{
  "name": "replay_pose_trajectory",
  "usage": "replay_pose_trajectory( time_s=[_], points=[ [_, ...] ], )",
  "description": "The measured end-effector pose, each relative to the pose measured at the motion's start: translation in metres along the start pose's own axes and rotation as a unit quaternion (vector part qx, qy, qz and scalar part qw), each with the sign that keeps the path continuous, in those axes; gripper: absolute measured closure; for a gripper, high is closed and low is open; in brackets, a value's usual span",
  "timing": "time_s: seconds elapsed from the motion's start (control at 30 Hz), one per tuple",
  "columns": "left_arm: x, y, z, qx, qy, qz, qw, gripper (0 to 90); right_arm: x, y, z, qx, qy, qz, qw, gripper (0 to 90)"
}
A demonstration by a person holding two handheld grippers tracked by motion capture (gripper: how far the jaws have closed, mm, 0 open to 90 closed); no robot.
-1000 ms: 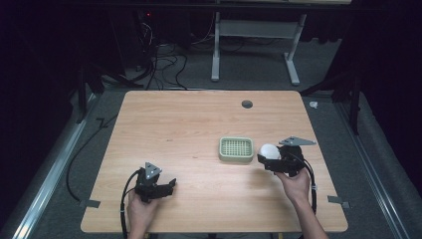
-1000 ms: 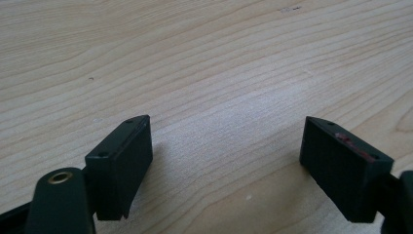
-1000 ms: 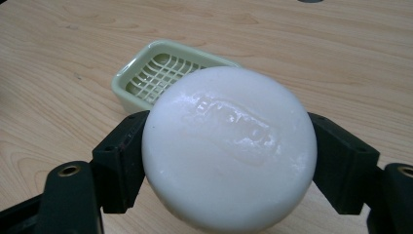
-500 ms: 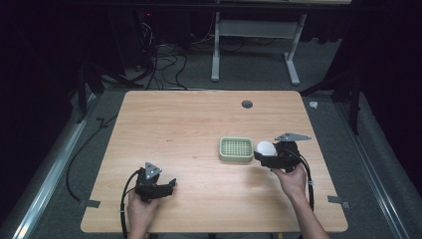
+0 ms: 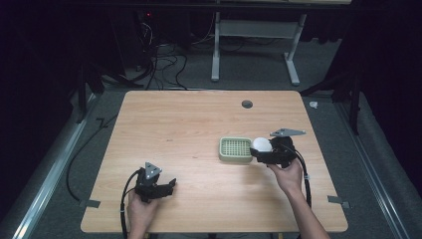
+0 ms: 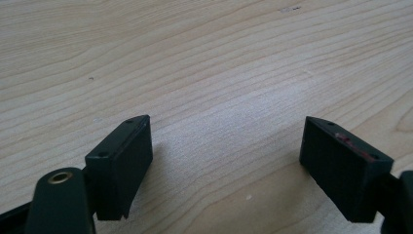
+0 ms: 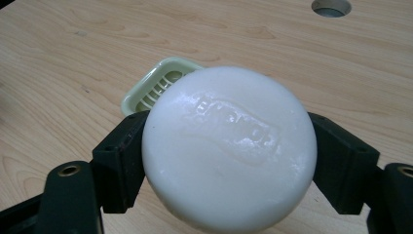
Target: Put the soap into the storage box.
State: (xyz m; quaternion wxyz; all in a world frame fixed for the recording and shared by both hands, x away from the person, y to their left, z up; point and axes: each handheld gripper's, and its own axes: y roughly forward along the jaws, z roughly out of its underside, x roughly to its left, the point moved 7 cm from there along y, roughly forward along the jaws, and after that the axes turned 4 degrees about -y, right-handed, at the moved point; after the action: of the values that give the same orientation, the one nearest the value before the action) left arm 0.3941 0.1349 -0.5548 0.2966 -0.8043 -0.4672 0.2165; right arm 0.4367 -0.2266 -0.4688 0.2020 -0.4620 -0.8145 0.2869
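Note:
A round white bar of soap (image 7: pixel 229 146) with raised lettering is clamped between the jaws of my right gripper (image 7: pixel 229 161). In the high view the soap (image 5: pixel 262 144) sits at the right edge of a pale green slatted soap dish (image 5: pixel 235 150), with the right gripper (image 5: pixel 263 153) just beside that dish. The dish (image 7: pixel 158 85) peeks out behind the soap in the right gripper view. My left gripper (image 5: pixel 170 186) rests near the table's front left, its jaws wide apart over bare wood (image 6: pixel 226 141) with nothing between them.
The wooden table (image 5: pixel 189 124) has a round cable hole (image 5: pixel 247 104) at its far right side, also seen as the hole (image 7: pixel 331 7). Cables trail from both grippers off the front edge. Beyond the table stand a white desk frame (image 5: pixel 254 45) and loose floor cables.
My right gripper has carried the soap leftward, from a short way right of the dish up to the dish's right edge. The left gripper has stayed put.

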Motion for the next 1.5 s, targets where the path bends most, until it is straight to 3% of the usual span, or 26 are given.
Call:
replay_pose_trajectory(
  time_s=[1.03,1.5],
  points=[
    [0.000,0.000,0.000,0.000,0.000,0.000,1.0000,20.0,0.014,0.027,-0.023,0.010,-0.023,-0.009,0.9996,24.2],
    [0.000,0.000,0.000,-0.001,-0.002,0.002,1.0000,19.9,0.015,0.045,-0.022,0.020,-0.023,-0.007,0.9995,24.2]
  ],
)
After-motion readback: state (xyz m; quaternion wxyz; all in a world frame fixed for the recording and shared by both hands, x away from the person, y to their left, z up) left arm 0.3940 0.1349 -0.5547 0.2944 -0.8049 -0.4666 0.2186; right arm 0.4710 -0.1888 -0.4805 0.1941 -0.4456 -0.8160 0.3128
